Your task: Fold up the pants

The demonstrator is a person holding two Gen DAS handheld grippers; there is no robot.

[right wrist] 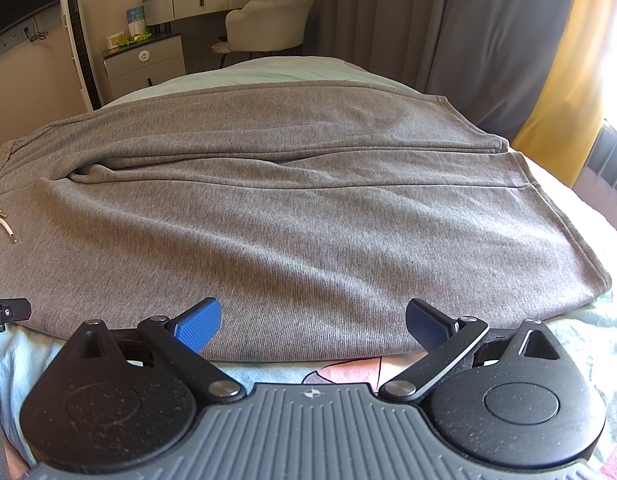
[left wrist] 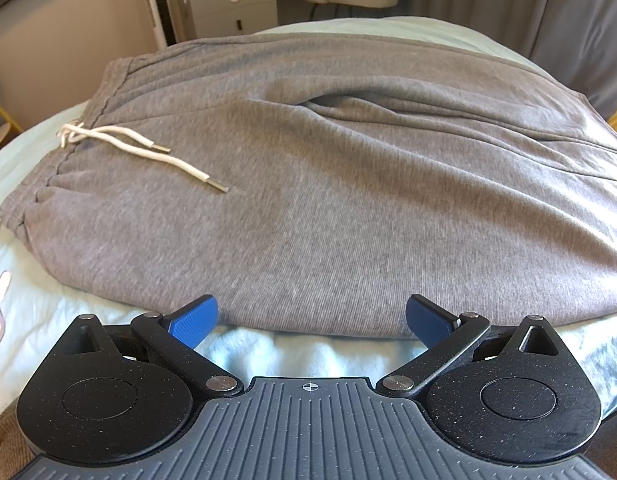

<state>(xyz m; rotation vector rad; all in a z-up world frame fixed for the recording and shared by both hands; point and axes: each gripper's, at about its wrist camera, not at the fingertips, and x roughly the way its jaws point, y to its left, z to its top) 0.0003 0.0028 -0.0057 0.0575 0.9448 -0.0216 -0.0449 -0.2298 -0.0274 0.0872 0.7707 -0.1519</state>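
1. Grey pants (left wrist: 328, 184) spread flat across pale bed (left wrist: 248, 350), white drawstring (left wrist: 144, 150) near waistband.
2. Left gripper (left wrist: 311, 320) spread wide, empty, at pants' near edge.
3. Right gripper (right wrist: 313, 322) likewise wide, empty, at pants' near edge.

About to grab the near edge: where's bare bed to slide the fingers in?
Bare sheet runs along the pants' near edge, under the open left gripper and right gripper. More shows beyond the waistband. The middle is all cloth.
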